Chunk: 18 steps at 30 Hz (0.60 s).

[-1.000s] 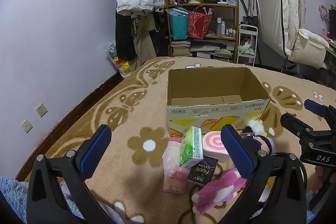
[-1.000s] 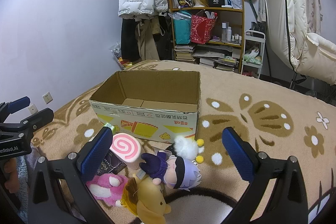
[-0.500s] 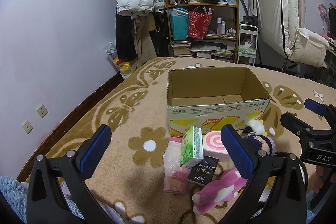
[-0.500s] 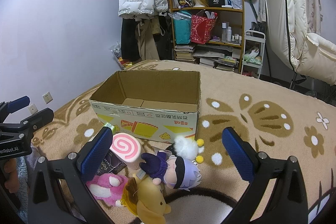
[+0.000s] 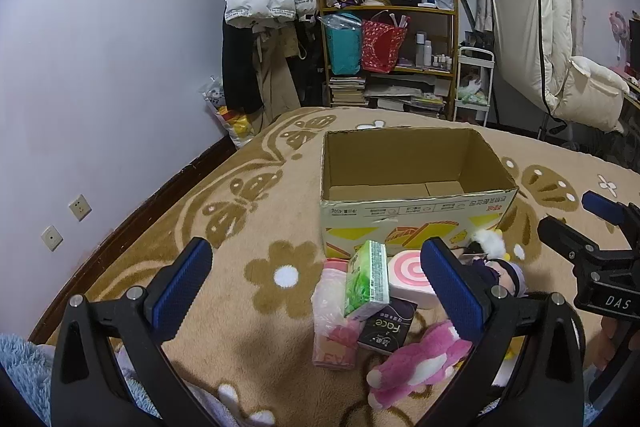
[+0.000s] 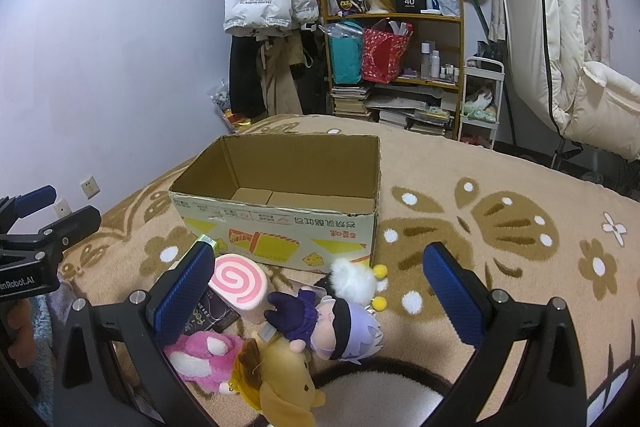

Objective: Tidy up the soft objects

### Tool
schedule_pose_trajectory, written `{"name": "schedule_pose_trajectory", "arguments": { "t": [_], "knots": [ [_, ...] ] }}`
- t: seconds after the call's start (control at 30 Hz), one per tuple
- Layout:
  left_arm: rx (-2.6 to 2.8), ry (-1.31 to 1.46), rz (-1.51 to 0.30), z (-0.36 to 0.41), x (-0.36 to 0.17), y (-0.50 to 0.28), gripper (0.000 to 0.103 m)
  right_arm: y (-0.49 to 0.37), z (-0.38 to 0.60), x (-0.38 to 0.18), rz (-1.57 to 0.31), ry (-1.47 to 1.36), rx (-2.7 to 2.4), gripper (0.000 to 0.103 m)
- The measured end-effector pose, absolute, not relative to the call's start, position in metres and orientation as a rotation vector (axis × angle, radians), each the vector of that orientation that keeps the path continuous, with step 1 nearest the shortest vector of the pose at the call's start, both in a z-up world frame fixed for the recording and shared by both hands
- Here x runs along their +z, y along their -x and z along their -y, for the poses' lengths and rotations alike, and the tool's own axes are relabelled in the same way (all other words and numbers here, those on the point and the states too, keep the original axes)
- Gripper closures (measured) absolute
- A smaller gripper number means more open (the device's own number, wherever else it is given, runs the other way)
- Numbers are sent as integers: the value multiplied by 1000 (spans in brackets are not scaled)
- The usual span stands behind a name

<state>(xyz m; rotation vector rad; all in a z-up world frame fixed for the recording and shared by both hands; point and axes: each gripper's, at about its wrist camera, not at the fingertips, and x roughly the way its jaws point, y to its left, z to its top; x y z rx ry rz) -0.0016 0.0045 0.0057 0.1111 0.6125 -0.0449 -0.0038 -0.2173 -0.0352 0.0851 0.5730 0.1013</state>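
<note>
- The left claw (image 5: pixel 316 291) is spread wide and holds nothing; it hangs above the blanket (image 5: pixel 192 251), aimed at the pile of things ahead.
- The right claw (image 6: pixel 320 291) is also spread wide and empty, with the soft toys lying between and just below its fingers.
- A cardboard box (image 6: pixel 280 227) stands open and upright beyond both claws; nothing shows inside it, so it is probably where the soft things should go.
- The pile sits in front of the box's near wall, within easy reach.
- Between the left claw's fingers lie a green tissue pack (image 5: pixel 368 281), a pink plastic packet (image 5: pixel 334 323) beneath it and a dark small box (image 5: pixel 386 327).
- Toward the left claw's right finger lie a pink swirl cushion (image 5: pixel 408 277) and a pink plush toy (image 5: pixel 416 359).
- Under the right claw lie a purple-haired doll (image 6: pixel 336 323), touching the cushion, and a yellow plush toy (image 6: pixel 276 383) nearest the camera.
- No sorting looks begun; the doll seems the right claw's easiest first pick, since it lies on top and centred.
</note>
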Motion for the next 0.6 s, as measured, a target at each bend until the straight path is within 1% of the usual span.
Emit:
{"name": "schedule_pose_trajectory", "arguments": {
  "t": [0.6],
  "knots": [
    [-47, -117, -612, -4, 4, 1, 0, 3, 218, -36, -572, -83, 102, 0]
  ]
}}
